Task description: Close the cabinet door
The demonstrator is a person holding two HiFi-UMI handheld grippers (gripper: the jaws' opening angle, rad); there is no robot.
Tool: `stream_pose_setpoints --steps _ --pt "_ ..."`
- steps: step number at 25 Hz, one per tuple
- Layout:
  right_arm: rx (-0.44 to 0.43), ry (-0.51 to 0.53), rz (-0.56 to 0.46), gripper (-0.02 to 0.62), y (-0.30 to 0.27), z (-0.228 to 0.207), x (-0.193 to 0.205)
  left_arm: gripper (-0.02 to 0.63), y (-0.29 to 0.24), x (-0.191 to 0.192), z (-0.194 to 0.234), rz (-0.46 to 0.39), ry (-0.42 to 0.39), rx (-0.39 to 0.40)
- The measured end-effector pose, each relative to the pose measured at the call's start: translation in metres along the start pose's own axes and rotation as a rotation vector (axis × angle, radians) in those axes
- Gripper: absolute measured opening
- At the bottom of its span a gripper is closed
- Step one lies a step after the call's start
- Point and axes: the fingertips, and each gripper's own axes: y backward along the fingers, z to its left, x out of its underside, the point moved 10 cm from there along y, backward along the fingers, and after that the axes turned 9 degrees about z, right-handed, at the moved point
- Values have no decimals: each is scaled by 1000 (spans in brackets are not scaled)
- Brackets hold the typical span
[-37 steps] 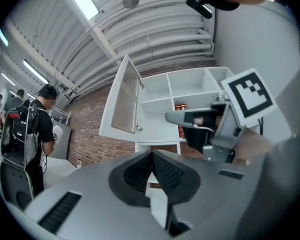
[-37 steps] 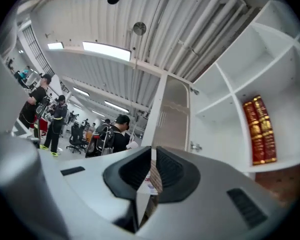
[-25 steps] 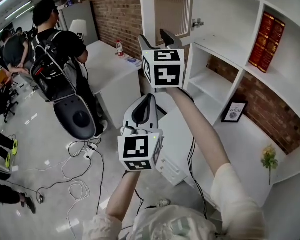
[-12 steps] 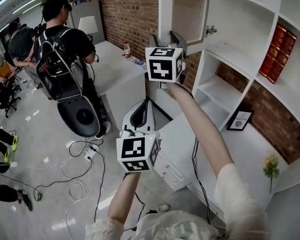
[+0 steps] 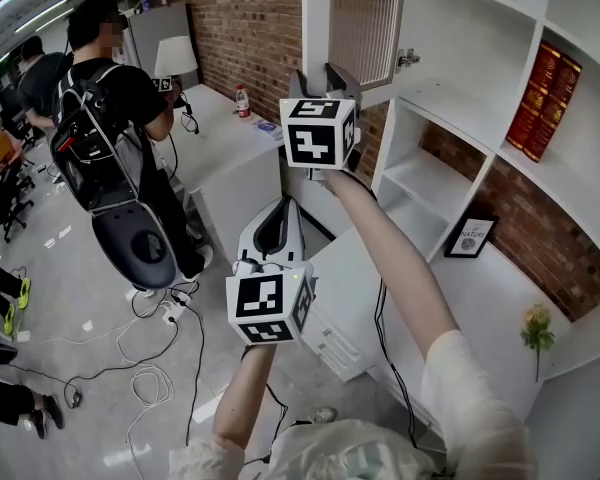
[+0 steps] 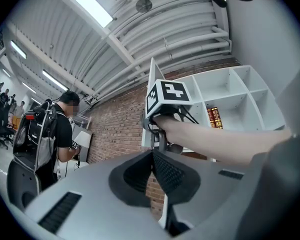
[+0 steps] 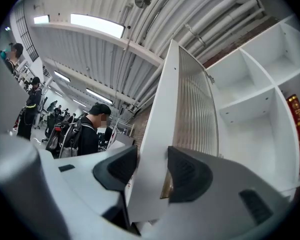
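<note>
Brick wall (image 5: 242, 18) and white shelving (image 5: 450, 98) fill the head view, with a person wearing a backpack (image 5: 105, 108) at left and cables (image 5: 155, 368) on the floor. My right gripper (image 5: 321, 74) reaches up to the free edge of the cabinet door (image 5: 358, 18), which stands swung open from the top compartment. My left gripper (image 5: 290, 208) hangs lower, apart from the door. Red books (image 5: 540, 93) stand in a compartment at right.

Left gripper view: its jaws are pressed together with nothing between them, pointing toward the right gripper's marker cube (image 6: 168, 96).

Right gripper view: the jaws have just been closing and now pinch the door's white frame, one pad on each face, beside its ribbed glass panel (image 7: 195, 114).
</note>
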Motion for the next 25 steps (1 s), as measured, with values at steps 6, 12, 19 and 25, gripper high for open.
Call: stream_pose_setpoints --steps 6,12,19,25 --pt "-19 -20 -39 176 25 -10 1 12 5 -3 -5 -8 -2 1" --pt "-17 22 -64 150 56 -28 6 12 4 -6 -19 -21 -4 24" --pt "-73 15 -37 138 78 -52 5 12 -3 -14 -43 -46 -13 83" --pt "-61 -2 -37 121 100 -72 11 12 -11 -16 -60 -52 -25 139"
